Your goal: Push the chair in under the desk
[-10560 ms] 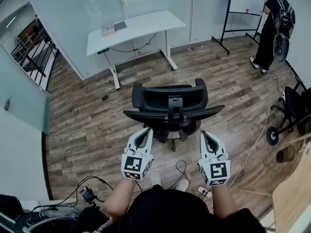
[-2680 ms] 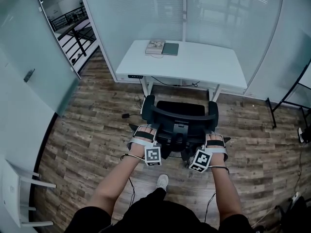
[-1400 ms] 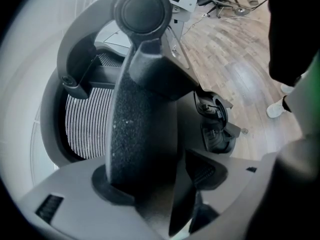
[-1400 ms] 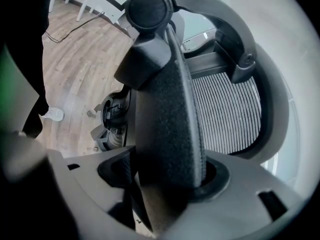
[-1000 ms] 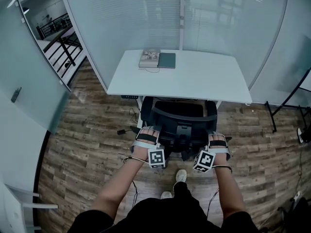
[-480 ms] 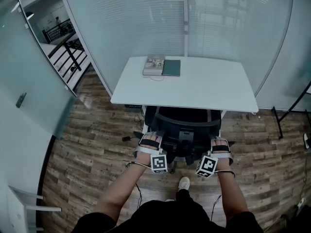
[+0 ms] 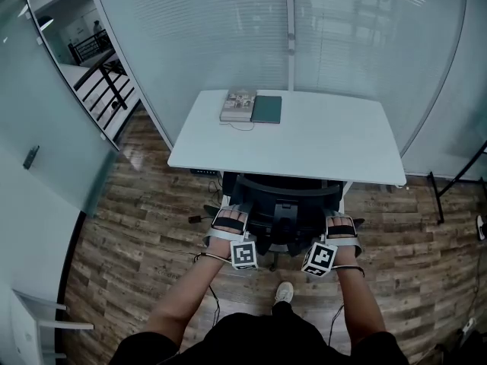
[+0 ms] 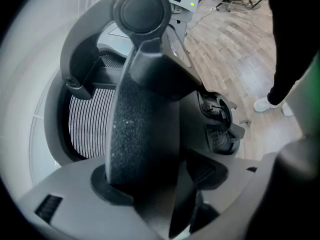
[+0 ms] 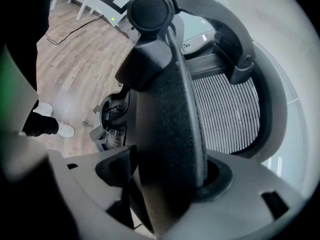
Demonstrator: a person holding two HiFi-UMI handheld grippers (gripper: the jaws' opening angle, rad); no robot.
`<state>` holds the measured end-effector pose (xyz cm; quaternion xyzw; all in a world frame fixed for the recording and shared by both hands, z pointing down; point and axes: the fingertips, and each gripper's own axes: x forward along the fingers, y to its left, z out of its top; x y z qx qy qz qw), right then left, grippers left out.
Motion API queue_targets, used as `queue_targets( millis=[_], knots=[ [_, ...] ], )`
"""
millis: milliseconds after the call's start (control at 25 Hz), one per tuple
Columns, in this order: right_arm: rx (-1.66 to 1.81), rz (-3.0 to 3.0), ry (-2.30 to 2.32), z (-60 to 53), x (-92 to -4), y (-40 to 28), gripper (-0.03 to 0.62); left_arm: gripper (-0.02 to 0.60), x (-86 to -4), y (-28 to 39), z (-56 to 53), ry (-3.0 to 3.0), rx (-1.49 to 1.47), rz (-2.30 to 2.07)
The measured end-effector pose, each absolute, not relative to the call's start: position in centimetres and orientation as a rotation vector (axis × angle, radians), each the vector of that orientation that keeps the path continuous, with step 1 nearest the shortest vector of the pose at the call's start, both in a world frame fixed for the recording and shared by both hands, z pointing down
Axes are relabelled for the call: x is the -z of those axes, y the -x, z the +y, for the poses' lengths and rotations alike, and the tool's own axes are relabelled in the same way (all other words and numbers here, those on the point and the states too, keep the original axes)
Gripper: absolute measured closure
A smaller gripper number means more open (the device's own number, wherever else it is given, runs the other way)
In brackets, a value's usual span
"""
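The black office chair (image 7: 283,201) stands at the near edge of the white desk (image 7: 327,139), its seat hidden under the desktop and only the backrest showing. My left gripper (image 7: 230,214) holds the backrest's left edge and my right gripper (image 7: 341,220) the right edge. In the left gripper view the padded backrest frame (image 8: 142,129) fills the gap of the left gripper (image 8: 147,184), with the mesh (image 8: 92,119) beyond it. In the right gripper view the same frame (image 9: 170,124) sits in the right gripper (image 9: 175,179). Both are shut on it.
A book (image 7: 238,105) and a dark notebook (image 7: 267,109) lie at the desk's far left. A glass wall (image 7: 228,36) runs behind the desk. Cables (image 7: 199,219) trail over the wooden floor. The chair's wheeled base (image 8: 220,124) shows low. My shoe (image 7: 285,291) is behind the chair.
The chair has rolled further in under the desk, and the desktop now covers more of it. Both grippers moved forward with the backrest.
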<state>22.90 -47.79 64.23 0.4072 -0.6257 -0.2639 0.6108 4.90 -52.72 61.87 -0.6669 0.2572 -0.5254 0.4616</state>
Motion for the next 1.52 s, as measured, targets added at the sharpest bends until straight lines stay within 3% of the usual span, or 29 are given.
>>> queue_targets(
  millis=[1520],
  knots=[
    [0.694, -1.443, -0.89, -62.7, -63.5, -26.8, 0.276, 0.253, -62.2, -8.2, -66.4, 1.632, 1.368, 0.649]
  ],
)
